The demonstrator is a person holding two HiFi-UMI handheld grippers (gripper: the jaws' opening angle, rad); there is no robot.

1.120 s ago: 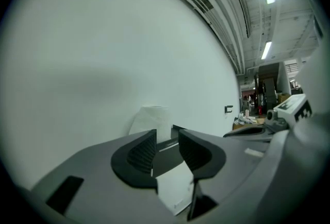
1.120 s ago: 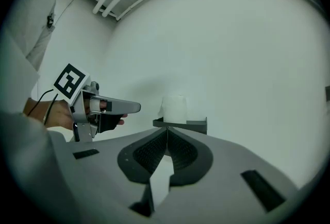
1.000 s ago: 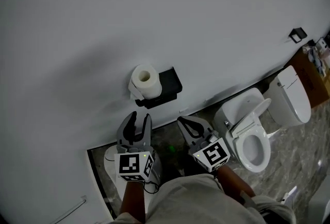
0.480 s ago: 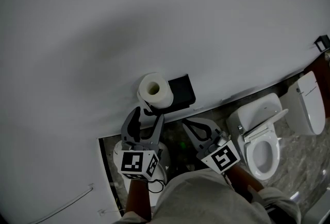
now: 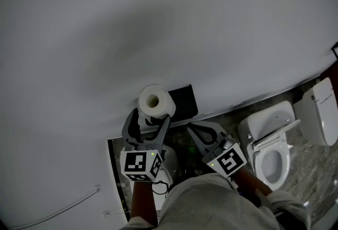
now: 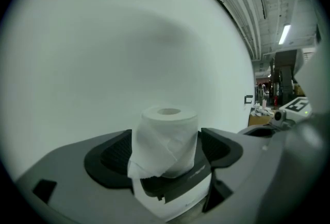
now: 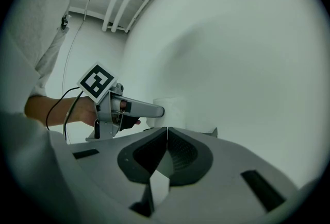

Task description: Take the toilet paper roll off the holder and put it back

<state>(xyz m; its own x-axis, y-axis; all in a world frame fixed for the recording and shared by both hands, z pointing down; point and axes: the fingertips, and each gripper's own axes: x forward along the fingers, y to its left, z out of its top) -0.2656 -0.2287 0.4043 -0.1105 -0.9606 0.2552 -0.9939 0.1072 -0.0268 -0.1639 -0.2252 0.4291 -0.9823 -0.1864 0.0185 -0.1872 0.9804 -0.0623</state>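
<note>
Your left gripper (image 5: pixel 149 119) jaws have just been opening, now loose around the white toilet paper roll (image 6: pixel 166 135) at 12 o'clock, so the grab's next, and your right gripper (image 5: pixel 191 128) is clenched on nothing.

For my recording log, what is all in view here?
wall: 1, white, fills the upper part of the head view
roll: 1, white, standing on the holder, loose end hanging down
holder: 1, black, fixed low on the wall
toilet: 1, white, on the floor at right
floor: 1, grey mottled stone, along the foot of the wall
white object: 1, on the floor under the left gripper, cannot tell what it is
left gripper: 1, grey, jaws open and just been opening, roll between them
right gripper: 1, grey, jaws together, empty, right of the roll
</note>
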